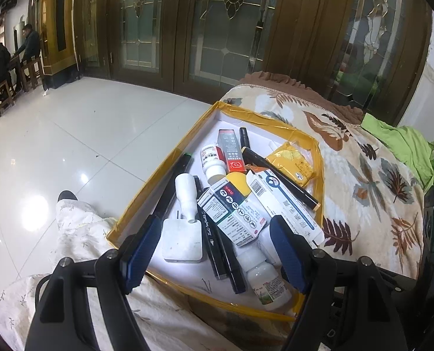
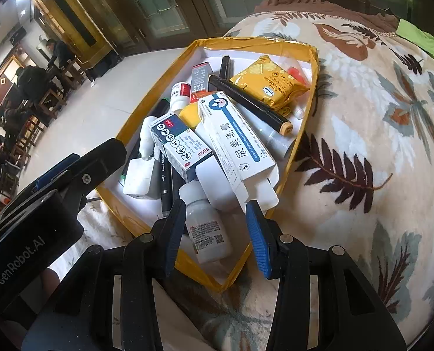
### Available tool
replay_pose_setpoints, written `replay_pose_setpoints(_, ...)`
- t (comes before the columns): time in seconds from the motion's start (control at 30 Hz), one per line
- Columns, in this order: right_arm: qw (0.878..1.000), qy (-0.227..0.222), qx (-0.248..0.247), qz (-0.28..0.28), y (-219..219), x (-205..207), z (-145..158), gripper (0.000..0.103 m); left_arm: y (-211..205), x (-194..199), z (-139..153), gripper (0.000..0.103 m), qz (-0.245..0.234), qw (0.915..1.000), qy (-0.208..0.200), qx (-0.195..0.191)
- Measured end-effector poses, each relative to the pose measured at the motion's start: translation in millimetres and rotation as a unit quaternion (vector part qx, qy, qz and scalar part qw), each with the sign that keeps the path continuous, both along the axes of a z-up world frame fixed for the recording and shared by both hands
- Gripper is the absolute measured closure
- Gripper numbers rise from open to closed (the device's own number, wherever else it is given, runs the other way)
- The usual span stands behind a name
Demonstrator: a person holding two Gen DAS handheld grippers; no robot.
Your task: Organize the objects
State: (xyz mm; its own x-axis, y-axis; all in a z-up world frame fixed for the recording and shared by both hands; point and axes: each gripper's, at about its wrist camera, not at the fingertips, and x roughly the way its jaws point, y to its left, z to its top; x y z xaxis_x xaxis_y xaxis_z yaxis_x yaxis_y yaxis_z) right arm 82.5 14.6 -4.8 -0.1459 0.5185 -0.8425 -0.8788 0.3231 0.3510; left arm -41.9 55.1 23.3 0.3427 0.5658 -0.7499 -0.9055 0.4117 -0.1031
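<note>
Both grippers, left (image 1: 217, 251) and right (image 2: 217, 234), hover fingers spread, empty, over the yellow-rimmed box (image 1: 170, 158).

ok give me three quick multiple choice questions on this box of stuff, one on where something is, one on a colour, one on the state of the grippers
1. Where does the yellow cracker packet lie in the yellow-edged box?
A. at the end nearest the grippers
B. toward the far end, on the blanket side
C. outside the box on the floor

2. What colour are the pads on the gripper fingers?
A. blue
B. red
C. green

3. How does the right gripper stand?
A. shut on a pen
B. shut on the long white carton
C. open, holding nothing

Answers:
1 B, the packet sits beyond the long white carton, by the floral blanket.
2 A, both the right gripper and the left gripper show blue pads.
3 C, its jaws are apart, with the small white bottle lying untouched between them in view.
</note>
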Motion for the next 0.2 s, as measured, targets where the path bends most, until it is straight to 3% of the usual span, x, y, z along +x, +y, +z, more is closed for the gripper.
replay_pose_setpoints(0.2,1.0,0.003,-0.003,0.001,0.8,-0.4,-2.9,0.06,0.0,-0.2,-0.9,0.026,0.002,1.0,0.003,0.003)
